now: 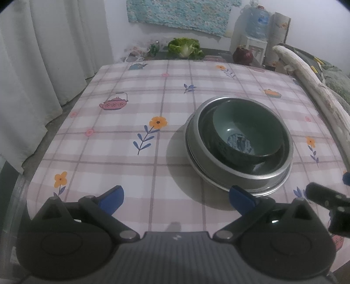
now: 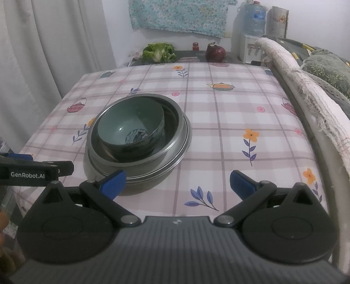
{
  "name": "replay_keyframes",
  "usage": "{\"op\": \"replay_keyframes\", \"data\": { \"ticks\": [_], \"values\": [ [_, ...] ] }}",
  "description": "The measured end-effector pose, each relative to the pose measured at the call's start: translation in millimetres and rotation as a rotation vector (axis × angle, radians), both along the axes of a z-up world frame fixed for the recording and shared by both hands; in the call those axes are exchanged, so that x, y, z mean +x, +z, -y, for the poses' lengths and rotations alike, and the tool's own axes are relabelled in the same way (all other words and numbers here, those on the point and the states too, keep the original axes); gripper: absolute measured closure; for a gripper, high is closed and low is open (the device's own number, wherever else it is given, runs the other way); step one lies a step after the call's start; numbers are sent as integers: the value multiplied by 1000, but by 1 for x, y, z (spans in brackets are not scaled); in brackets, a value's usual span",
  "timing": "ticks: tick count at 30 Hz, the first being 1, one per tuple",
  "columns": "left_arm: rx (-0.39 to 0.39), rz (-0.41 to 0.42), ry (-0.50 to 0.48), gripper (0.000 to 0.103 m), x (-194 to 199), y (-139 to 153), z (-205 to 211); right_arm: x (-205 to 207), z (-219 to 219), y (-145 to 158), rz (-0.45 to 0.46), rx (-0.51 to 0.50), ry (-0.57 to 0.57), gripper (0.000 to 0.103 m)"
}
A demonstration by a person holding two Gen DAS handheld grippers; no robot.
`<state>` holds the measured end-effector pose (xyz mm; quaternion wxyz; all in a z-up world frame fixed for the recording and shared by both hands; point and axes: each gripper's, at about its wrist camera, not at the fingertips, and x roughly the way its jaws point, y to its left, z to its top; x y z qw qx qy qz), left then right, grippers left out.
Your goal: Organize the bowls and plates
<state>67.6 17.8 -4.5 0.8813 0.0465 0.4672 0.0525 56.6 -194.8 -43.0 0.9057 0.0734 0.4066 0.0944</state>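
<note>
A green ceramic bowl (image 1: 245, 133) sits nested in a steel bowl (image 1: 210, 170), which rests on a steel plate (image 1: 277, 186) on the checked tablecloth. The stack also shows in the right wrist view: green bowl (image 2: 129, 131), steel bowl (image 2: 175, 122), plate rim (image 2: 186, 148). My left gripper (image 1: 176, 200) is open and empty, just short of the stack's near left side. My right gripper (image 2: 177, 184) is open and empty, with its left finger at the stack's near rim. The right gripper's body shows at the left wrist view's right edge (image 1: 328, 201).
The table (image 2: 218, 109) carries a floral checked cloth. A lettuce head (image 2: 158, 52), a red onion (image 2: 215, 53) and a small jar (image 2: 195, 46) lie beyond its far edge. Curtains hang on the left. A padded bed rail (image 2: 306, 87) runs along the right. A water bottle (image 2: 253, 17) stands behind.
</note>
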Motion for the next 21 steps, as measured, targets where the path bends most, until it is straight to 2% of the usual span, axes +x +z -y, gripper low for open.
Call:
{"op": "replay_keyframes", "data": {
  "ticks": [21],
  "values": [
    [-4, -34, -15, 0, -3, -8, 7, 1, 2, -5, -24, 5, -9, 1]
  ]
}}
